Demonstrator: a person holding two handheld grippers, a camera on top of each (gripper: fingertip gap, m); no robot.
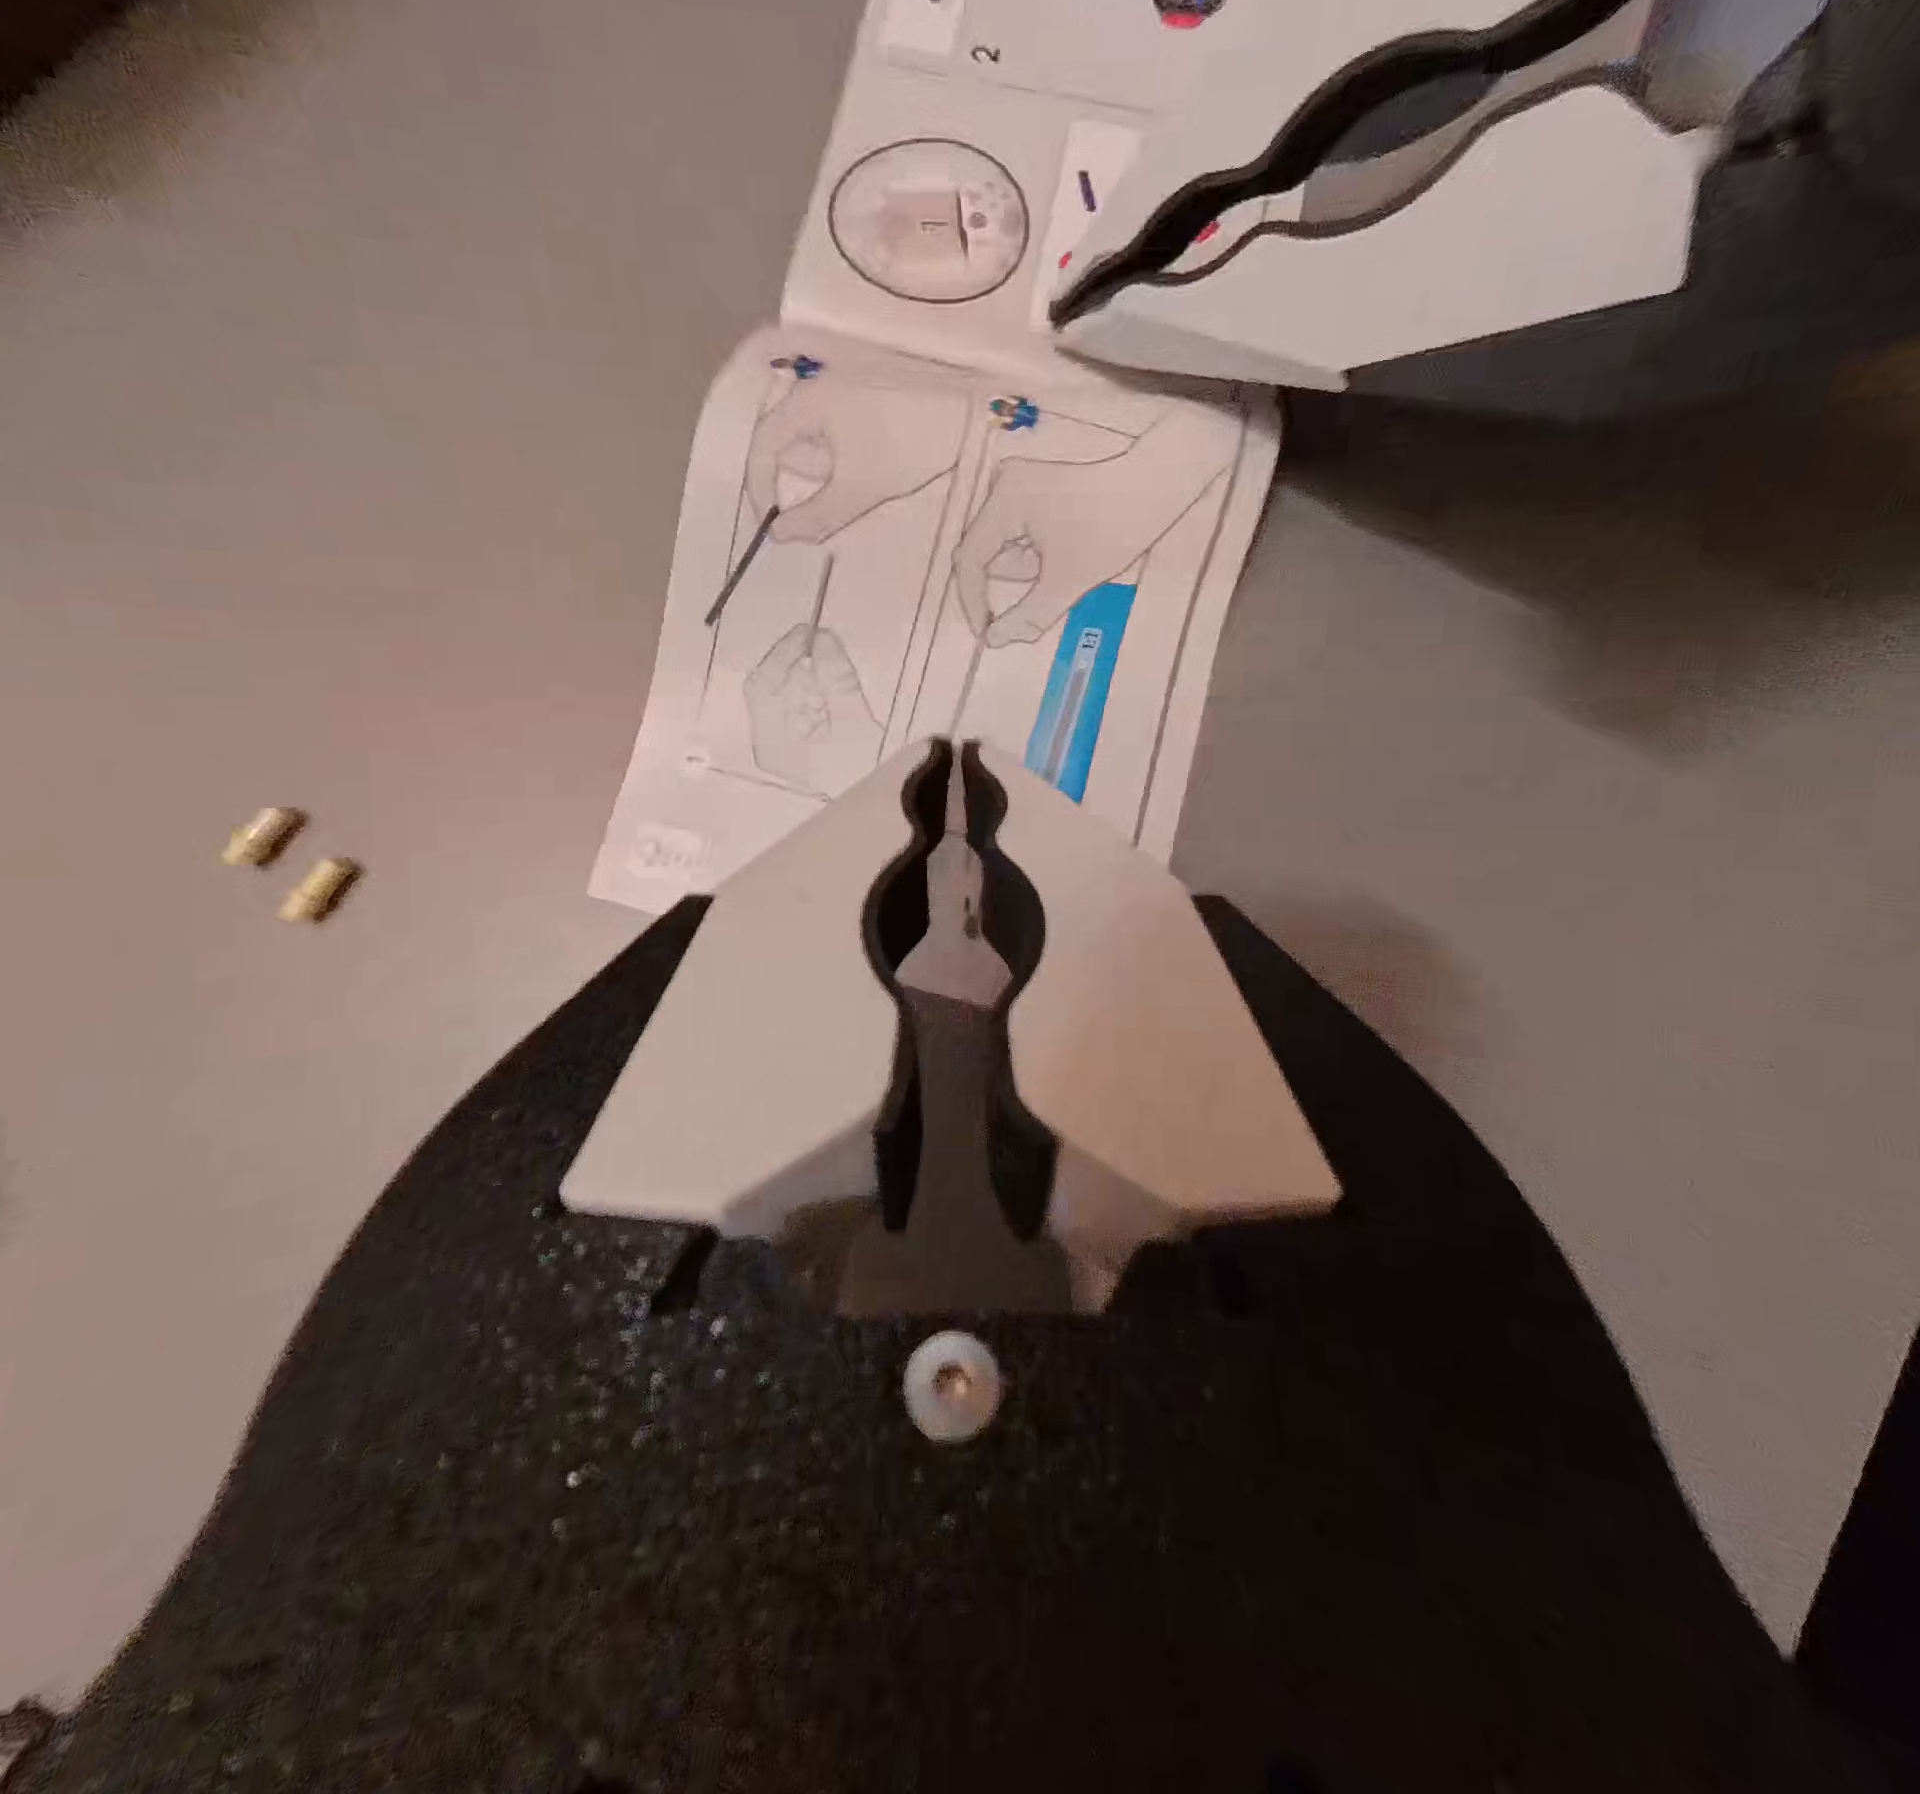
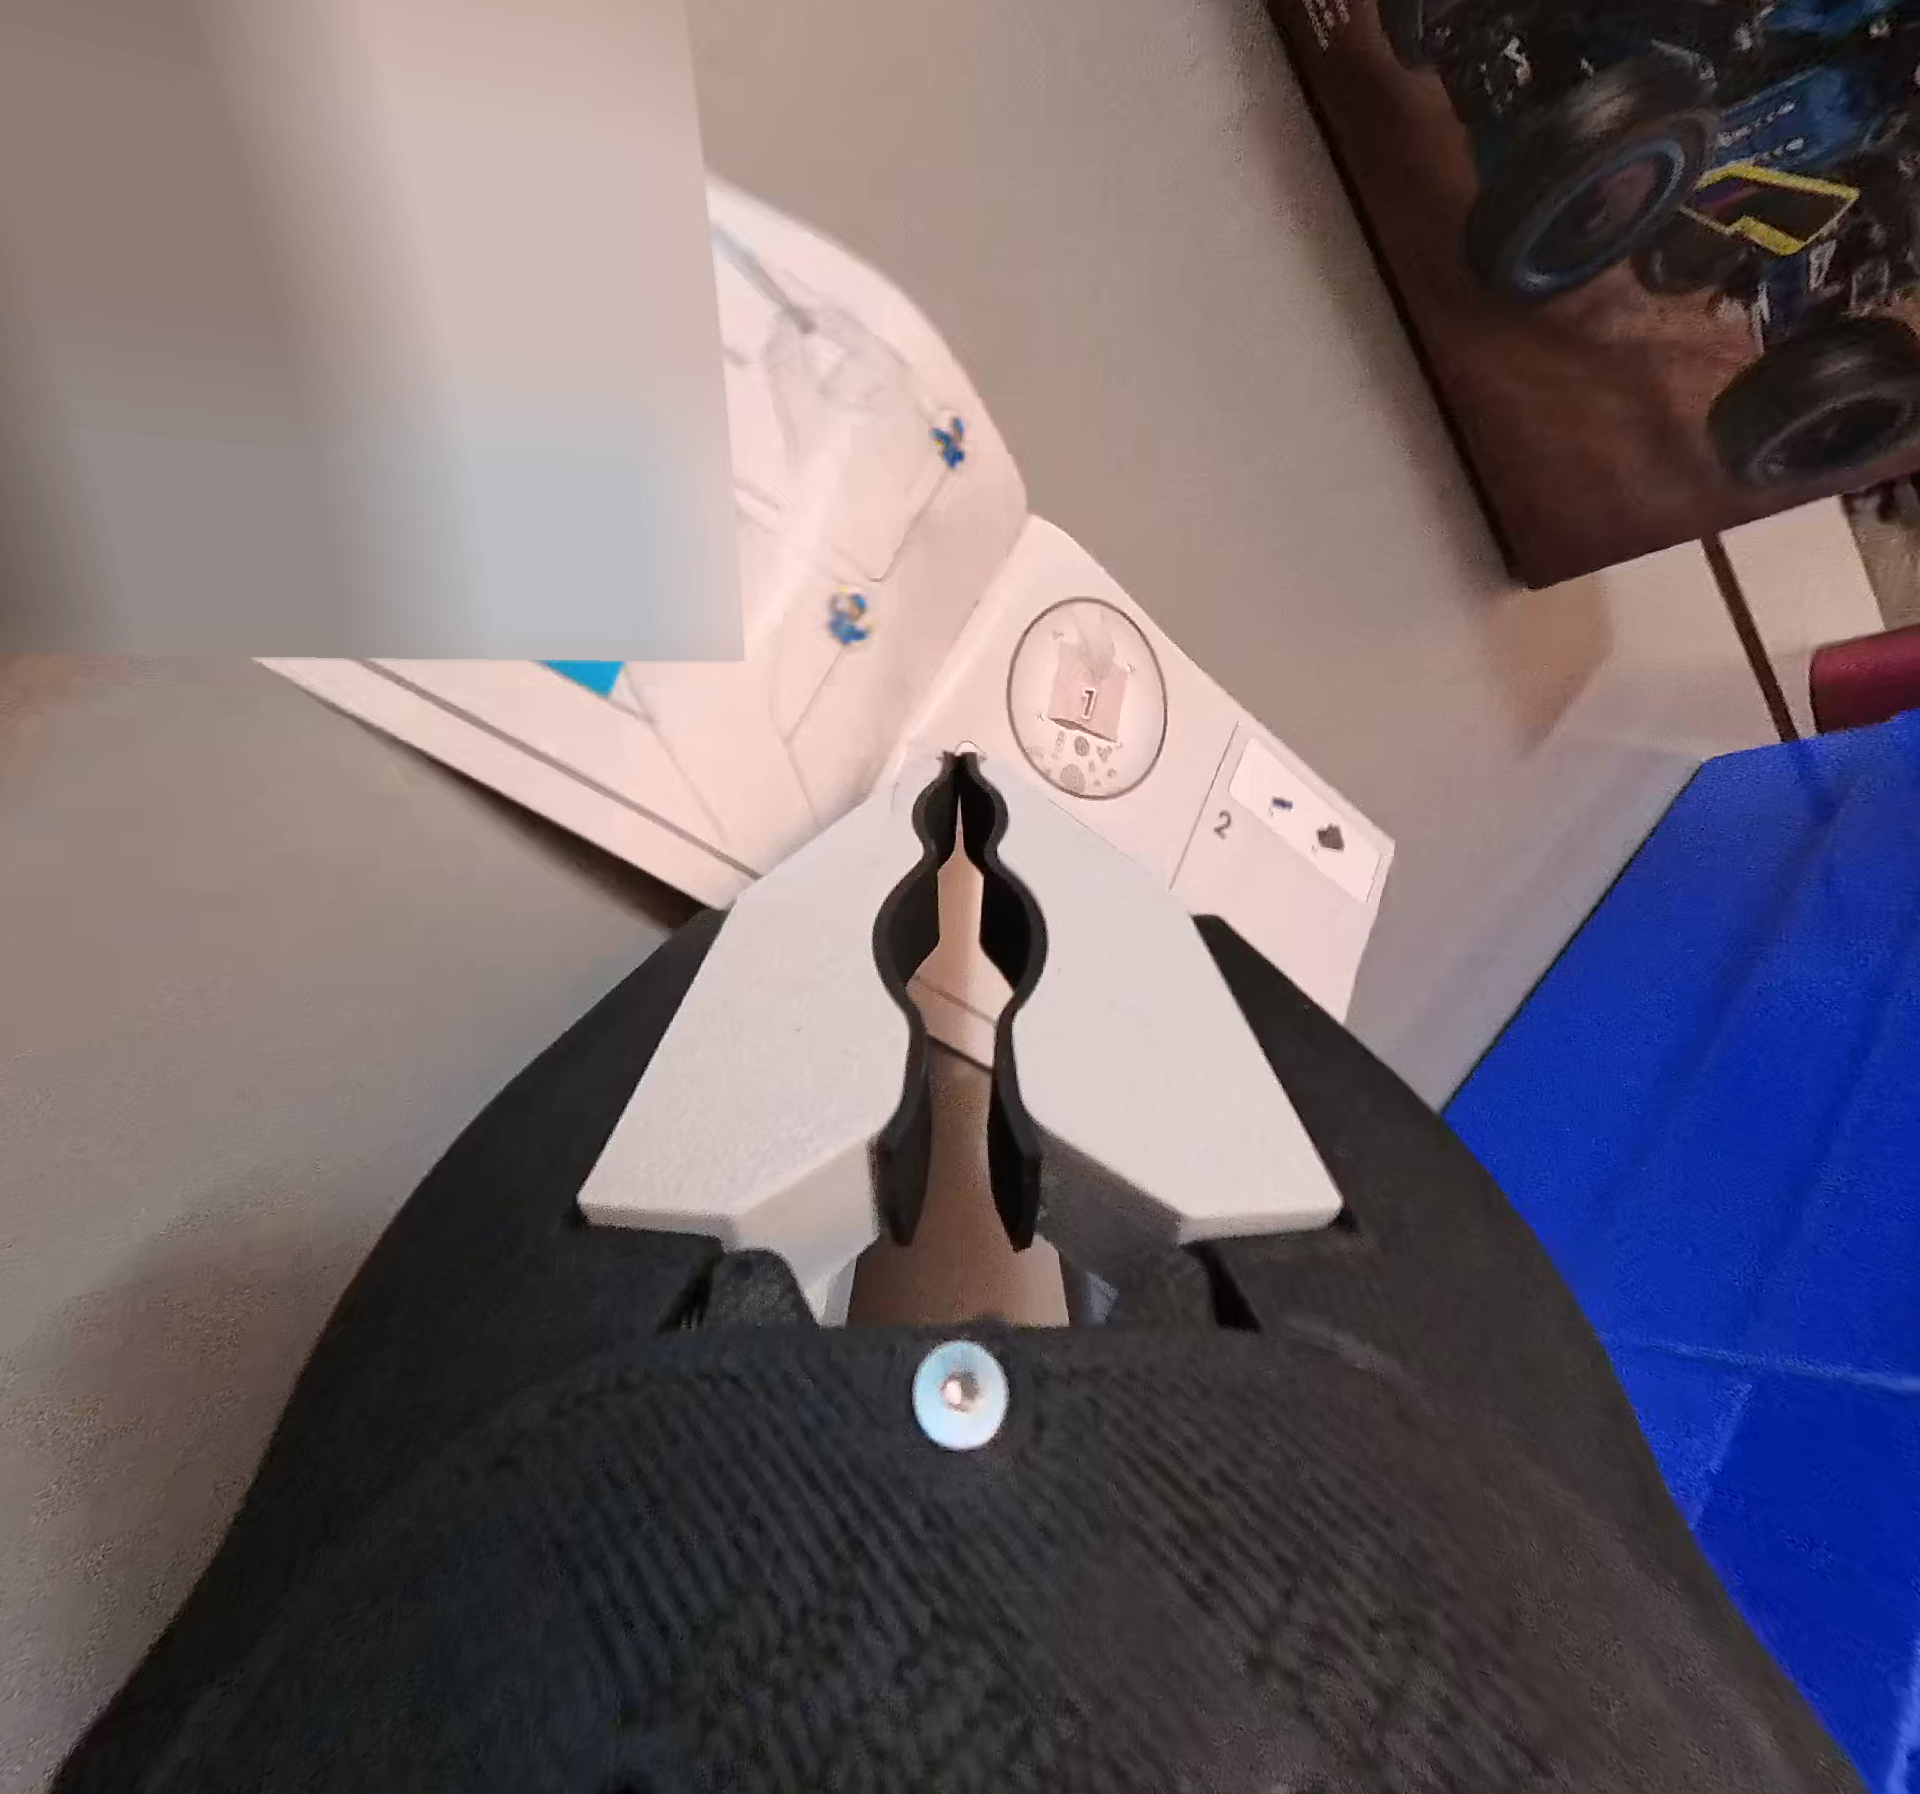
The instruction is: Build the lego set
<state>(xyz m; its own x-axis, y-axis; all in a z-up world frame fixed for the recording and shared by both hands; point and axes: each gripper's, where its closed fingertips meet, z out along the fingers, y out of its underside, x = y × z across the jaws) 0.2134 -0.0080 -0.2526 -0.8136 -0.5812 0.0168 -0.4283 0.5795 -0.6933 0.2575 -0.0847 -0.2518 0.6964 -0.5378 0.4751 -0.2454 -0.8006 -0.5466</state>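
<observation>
White instruction booklet (image 1: pixel 935 539) lies open on the grey table (image 1: pixel 364 445), both grippers over it.

Left gripper (image 1: pixel 957 752) and right gripper (image 2: pixel 962 762) each have fingertips pressed together, seemingly on nothing. Two small tan pieces (image 1: pixel 291 861) lie apart to the left; the lego box (image 2: pixel 1621 186) stands beyond, a blue cloth (image 2: pixel 1714 1121) beside it.

A white paper instruction booklet (image 1: pixel 935 539) with grey line drawings and a blue panel lies on the plain beige tabletop (image 1: pixel 416 394). At its nine o'clock sit two small tan plastic pegs (image 1: pixel 291 861). In the right wrist view, a flat bright blue sheet (image 2: pixel 1714 1173) fills four o'clock, and a dark brown cardboard box (image 2: pixel 1610 186) picturing a blue-and-yellow truck sits at one o'clock.
</observation>
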